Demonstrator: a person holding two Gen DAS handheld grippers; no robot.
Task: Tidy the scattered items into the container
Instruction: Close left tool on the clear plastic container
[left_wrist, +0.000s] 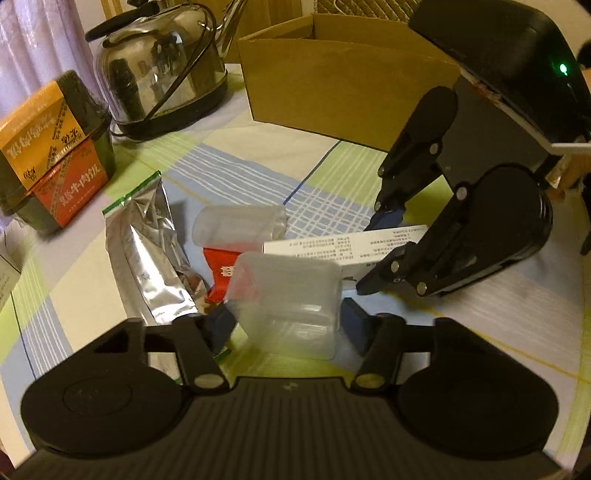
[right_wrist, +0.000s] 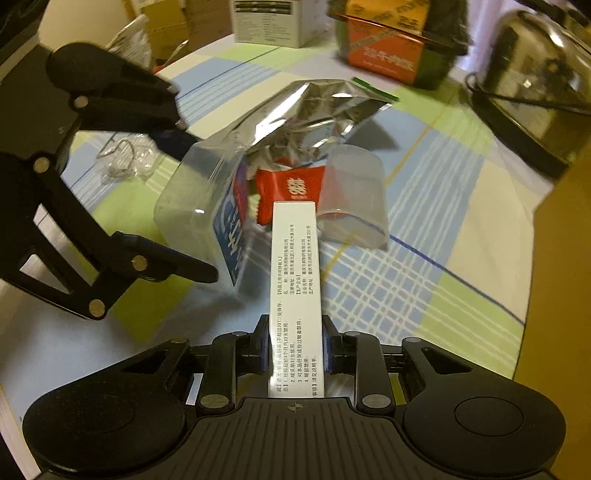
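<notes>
On the checked tablecloth lies a heap of items. My left gripper (left_wrist: 288, 325) is shut on a clear plastic box (left_wrist: 284, 295), its blue pads (left_wrist: 221, 325) pressed on the box's two sides; the right wrist view shows the same box (right_wrist: 192, 206) tilted between the left gripper's (right_wrist: 195, 201) fingers. My right gripper (right_wrist: 295, 350) is shut on one end of a long white printed carton (right_wrist: 295, 266), also visible in the left wrist view as the carton (left_wrist: 332, 245) in the right gripper (left_wrist: 376, 251). A red packet (right_wrist: 291, 188), a silver foil pouch (left_wrist: 147, 251) and a second clear box (left_wrist: 236, 225) lie beside them.
An open cardboard box (left_wrist: 332, 85) stands at the back of the table, close on my right in the right wrist view (right_wrist: 561, 258). A steel kettle (left_wrist: 162, 66), stacked orange and red food boxes (left_wrist: 55, 147), a white box (right_wrist: 269, 22) and a crumpled clear wrapper (right_wrist: 122, 158) surround the heap.
</notes>
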